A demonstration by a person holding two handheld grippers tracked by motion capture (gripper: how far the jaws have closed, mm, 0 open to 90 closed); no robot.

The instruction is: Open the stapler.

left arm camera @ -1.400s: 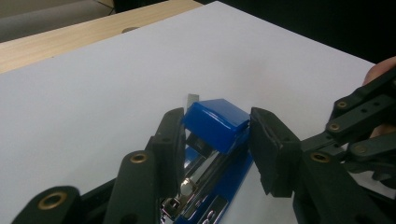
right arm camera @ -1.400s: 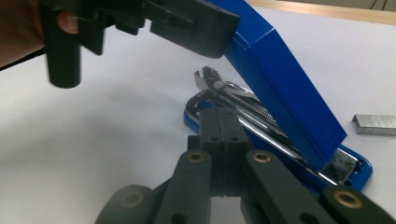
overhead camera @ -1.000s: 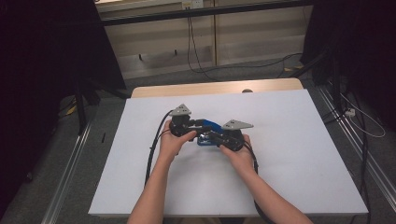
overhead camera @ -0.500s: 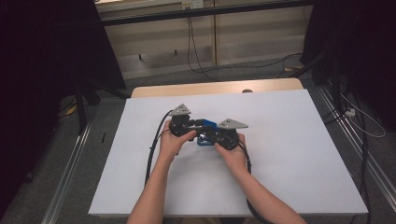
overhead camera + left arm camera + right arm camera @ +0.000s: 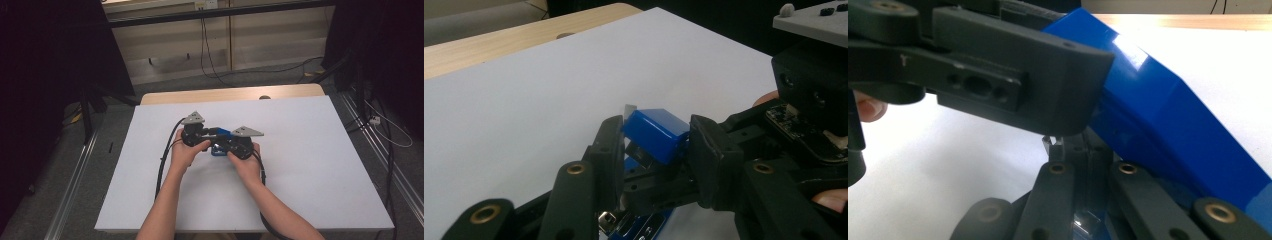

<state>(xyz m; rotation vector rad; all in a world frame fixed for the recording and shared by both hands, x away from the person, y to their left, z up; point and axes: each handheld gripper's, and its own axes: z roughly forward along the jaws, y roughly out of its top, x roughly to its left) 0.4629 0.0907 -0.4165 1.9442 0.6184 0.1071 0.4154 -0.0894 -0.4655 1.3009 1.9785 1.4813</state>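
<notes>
A blue stapler (image 5: 222, 134) is held just above the white table between both grippers. My left gripper (image 5: 656, 145) is shut on its raised blue top (image 5: 659, 130), one pad pressing each side. In the high view the left gripper (image 5: 214, 144) points right and the right gripper (image 5: 221, 148) points left, tip to tip. My right gripper (image 5: 1054, 145) is shut, its tips pinching a small thin metal part under the blue body (image 5: 1158, 115). One of the left gripper's fingers (image 5: 1013, 85) crosses just above it.
The white sheet (image 5: 310, 165) covers the table, with a bare wooden strip (image 5: 230, 94) at the far edge. Black cables (image 5: 165, 160) trail from the grippers along the person's forearms. Metal rails run along the floor on both sides.
The right gripper has shifted slightly to the left, closer to the left gripper. The left hand and the stapler have stayed in place.
</notes>
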